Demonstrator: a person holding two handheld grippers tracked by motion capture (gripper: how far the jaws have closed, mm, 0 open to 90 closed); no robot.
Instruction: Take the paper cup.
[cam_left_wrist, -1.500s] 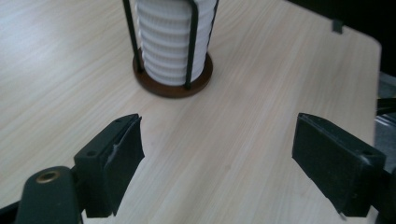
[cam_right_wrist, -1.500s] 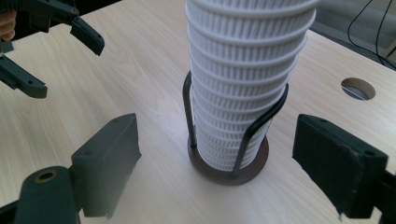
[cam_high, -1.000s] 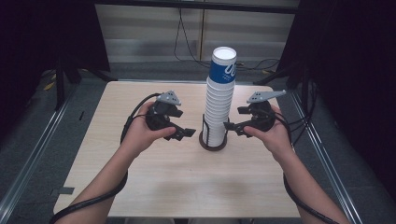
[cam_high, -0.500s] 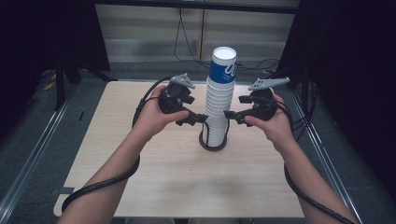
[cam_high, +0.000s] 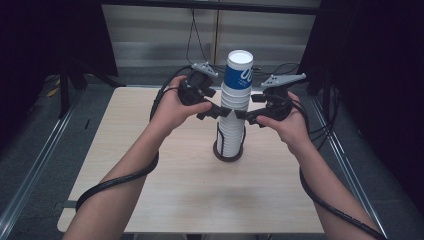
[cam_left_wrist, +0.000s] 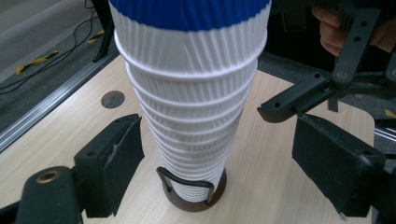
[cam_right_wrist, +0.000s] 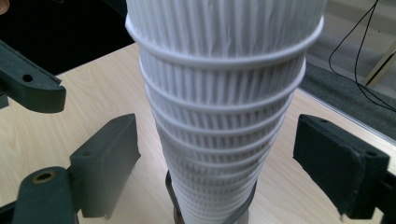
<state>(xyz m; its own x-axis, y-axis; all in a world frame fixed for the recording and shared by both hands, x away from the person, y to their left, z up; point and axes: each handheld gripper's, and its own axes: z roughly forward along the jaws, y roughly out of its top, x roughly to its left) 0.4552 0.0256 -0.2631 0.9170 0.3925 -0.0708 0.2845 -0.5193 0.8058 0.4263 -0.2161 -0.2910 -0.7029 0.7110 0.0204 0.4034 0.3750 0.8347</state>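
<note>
Cup stack (cam_high: 234, 107) upright in round holder (cam_high: 229, 151), mid-bench toward far edge. Left tool (cam_high: 218, 112) and right tool (cam_high: 241, 115) flank its upper part, jaws wide, pads clear of the ribbed cups.

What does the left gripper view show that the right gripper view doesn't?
Left gripper view alone: the blue band of the top ribbed paper cup, a round hole in the tabletop, the dark round base with wire holder in full, and fingers of the person's other hand. Right gripper view alone: a thin black cable on the grey floor. Both: the tall stack of white ribbed paper cups standing between open black jaws, pads clear of it, on the light wooden table.
</note>
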